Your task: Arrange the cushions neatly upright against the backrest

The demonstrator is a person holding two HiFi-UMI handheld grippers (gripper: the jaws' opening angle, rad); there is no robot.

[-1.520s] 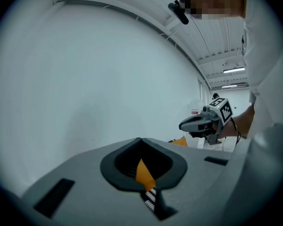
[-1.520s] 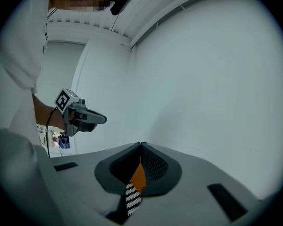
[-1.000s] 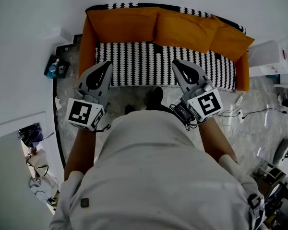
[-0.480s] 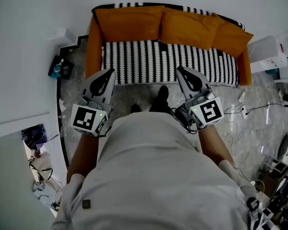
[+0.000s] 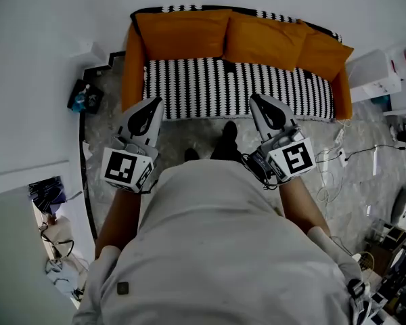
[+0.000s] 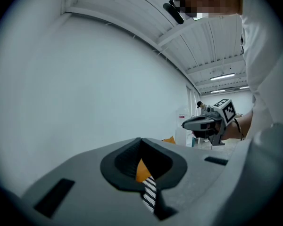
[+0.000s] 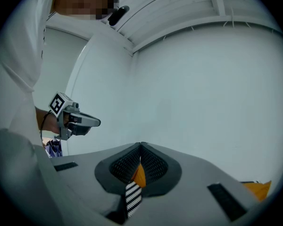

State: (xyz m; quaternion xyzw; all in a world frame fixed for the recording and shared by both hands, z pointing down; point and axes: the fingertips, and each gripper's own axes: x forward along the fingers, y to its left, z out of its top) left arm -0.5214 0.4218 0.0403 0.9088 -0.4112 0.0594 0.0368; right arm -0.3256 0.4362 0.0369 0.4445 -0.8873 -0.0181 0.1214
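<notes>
Three orange cushions stand against the backrest of a sofa with a black-and-white patterned seat: a left cushion, a middle cushion and a right cushion that leans toward the armrest. My left gripper is shut and empty, its tip at the seat's front edge on the left. At the front edge on the right, my right gripper is shut and empty too. In the left gripper view the jaws meet, and the right gripper shows beyond. The right gripper view shows closed jaws and the left gripper.
The person's feet stand on the marble floor between the grippers. A blue item lies on the floor left of the sofa. White boxes and cables sit to the right. A white wall rises behind the sofa.
Both grippers have drawn back a little from over the seat to its front edge. The cushions have not moved.
</notes>
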